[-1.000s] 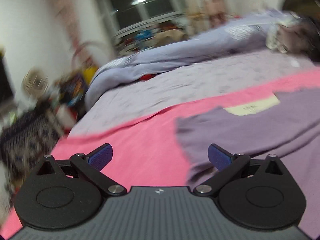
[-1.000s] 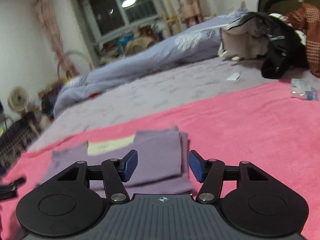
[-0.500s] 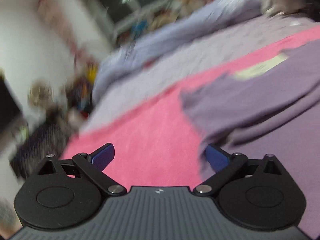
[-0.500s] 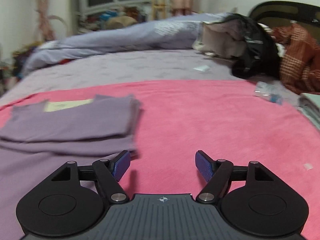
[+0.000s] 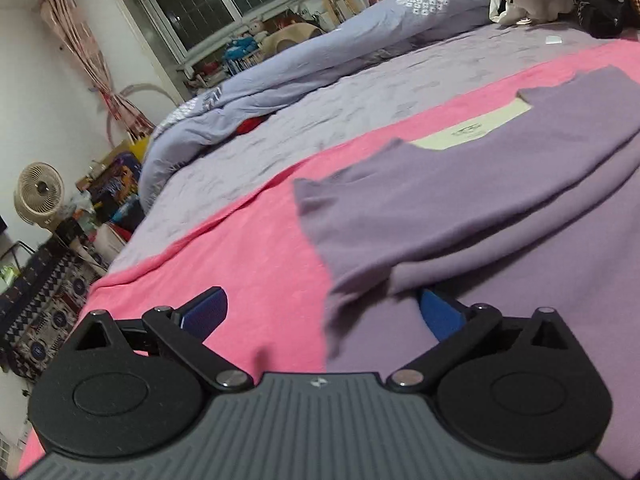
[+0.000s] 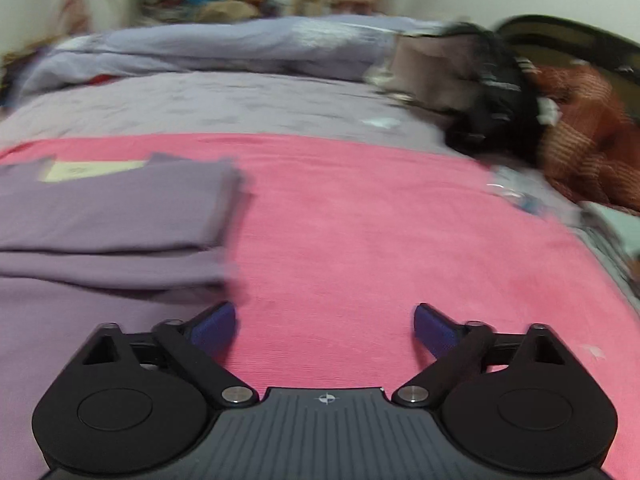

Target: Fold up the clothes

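A purple garment [image 5: 480,208] lies partly folded on a pink blanket [image 5: 248,264], with a pale label at its collar [image 5: 476,130]. My left gripper [image 5: 324,312] is open and low at the garment's left edge; the cloth's edge lies between its fingers and its right finger [image 5: 440,314] sits under a fold. In the right wrist view the garment [image 6: 112,216] lies at the left. My right gripper [image 6: 324,328] is open and empty over the pink blanket [image 6: 380,240], its left finger [image 6: 214,326] at the garment's right edge.
The blanket covers a bed with a lilac sheet [image 5: 304,120] and a rolled blue-grey duvet [image 5: 320,56] behind. A pile of clothes and a black bag [image 6: 492,108] lies at the far right. A fan [image 5: 36,192] and clutter stand left of the bed.
My left gripper has moved lower and closer to the garment's left edge. My right gripper has swung right, off the garment to its right edge, and opened wider.
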Motion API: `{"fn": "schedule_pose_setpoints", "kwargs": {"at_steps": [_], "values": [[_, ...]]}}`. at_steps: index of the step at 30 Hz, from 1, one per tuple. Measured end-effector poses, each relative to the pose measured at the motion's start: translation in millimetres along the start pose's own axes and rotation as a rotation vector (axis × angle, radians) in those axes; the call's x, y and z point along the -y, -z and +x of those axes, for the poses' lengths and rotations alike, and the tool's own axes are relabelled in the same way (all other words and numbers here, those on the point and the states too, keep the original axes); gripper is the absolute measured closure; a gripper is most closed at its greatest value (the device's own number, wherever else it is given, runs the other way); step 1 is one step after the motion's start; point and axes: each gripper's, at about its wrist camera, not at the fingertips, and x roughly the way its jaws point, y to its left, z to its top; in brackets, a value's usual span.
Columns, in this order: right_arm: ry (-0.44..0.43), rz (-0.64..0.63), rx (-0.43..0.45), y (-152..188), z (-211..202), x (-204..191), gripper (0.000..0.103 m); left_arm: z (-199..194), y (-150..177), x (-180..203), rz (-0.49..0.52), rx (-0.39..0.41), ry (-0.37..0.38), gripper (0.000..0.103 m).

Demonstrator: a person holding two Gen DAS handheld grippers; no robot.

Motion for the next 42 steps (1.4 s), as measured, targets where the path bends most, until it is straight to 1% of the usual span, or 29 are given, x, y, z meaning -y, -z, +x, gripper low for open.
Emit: {"fn": "schedule_pose_setpoints", "kwargs": {"at_steps": [1,3,4,5,6,8,9,10,11,12,13,14,15,16,17,18,19,21,23,26,27,28,30,33,36,38,40,42], "values": [[0.009,-0.003,0.008,1,-2,1,0.016,-3,1,-1,0.007,0.001,-0.011,0.0],[-0.091,-0.003,0.044,4,-12,0,0.018,-19,-3,4,0.046,0.013,-0.058,0.001],[-0.116,-0.015,0.067,4,-18,-3,0.018,-29,-6,9,0.084,0.046,-0.085,0.005],[-0.14,-0.037,0.092,4,-23,-9,0.018,-42,-9,16,0.122,0.1,-0.094,0.005],[-0.174,-0.062,0.112,4,-27,-15,0.018,-53,-13,22,0.149,0.151,-0.069,0.005],[-0.235,-0.124,0.13,2,-31,-32,0.018,-67,-24,40,0.202,0.213,0.004,0.003],[-0.249,-0.16,0.127,0,-30,-42,0.017,-71,-29,49,0.228,0.233,0.029,0.003],[-0.224,-0.203,0.11,-1,-26,-52,0.017,-62,-31,58,0.255,0.218,0.01,0.003],[-0.181,-0.245,0.091,-1,-19,-61,0.016,-53,-33,68,0.283,0.203,-0.008,0.003],[-0.146,-0.271,0.083,-2,-15,-66,0.012,-42,-34,76,0.308,0.179,-0.028,0.003],[-0.107,-0.264,0.093,-5,-12,-63,0.013,-27,-29,78,0.308,0.137,-0.044,0.002],[-0.029,-0.255,0.095,-8,-8,-56,0.013,-19,-23,68,0.242,0.134,-0.02,0.002],[0.049,-0.243,0.098,-9,-2,-47,0.012,-16,-21,57,0.174,0.11,-0.004,0.002],[0.107,-0.221,0.082,-8,5,-34,0.009,-13,-21,46,0.115,0.087,0.009,0.0],[0.157,-0.193,0.041,-8,14,-20,0.013,-11,-21,39,0.085,0.069,0.014,0.0],[0.181,-0.155,0.011,-7,19,-6,0.013,-9,-21,37,0.069,0.064,0.026,0.0],[0.158,-0.1,0.005,-7,19,7,0.013,-8,-21,35,0.056,0.059,0.035,0.0],[0.116,0.0,-0.001,-7,18,31,0.014,-8,-22,36,0.059,0.063,0.029,0.0],[0.079,0.042,0.032,-8,11,35,0.014,-11,-22,40,0.074,0.073,0.01,0.0],[-0.05,0.068,0.085,-13,0,27,0.015,-18,-21,43,0.099,0.09,-0.036,0.0],[-0.083,0.071,0.101,-14,-3,22,0.015,-15,-21,43,0.101,0.089,-0.06,0.0],[-0.111,0.071,0.116,-16,-6,17,0.015,-12,-20,41,0.095,0.079,-0.083,0.0],[-0.139,0.049,0.133,-20,-12,6,0.015,-11,-14,30,0.059,0.043,-0.092,0.0],[-0.182,-0.038,0.159,-21,-22,-17,0.015,-9,-8,13,-0.008,0.001,-0.081,0.0],[-0.271,-0.223,0.203,-16,-40,-59,0.015,-4,-3,-3,-0.079,-0.037,-0.085,0.0],[-0.321,-0.39,0.233,-7,-57,-97,0.02,-2,1,-15,-0.142,-0.06,-0.081,0.0],[-0.326,-0.512,0.262,0,-68,-130,0.021,1,6,-26,-0.209,-0.088,-0.073,0.0],[-0.333,-0.535,0.281,1,-74,-148,0.02,3,12,-40,-0.292,-0.109,-0.053,0.0]]}}
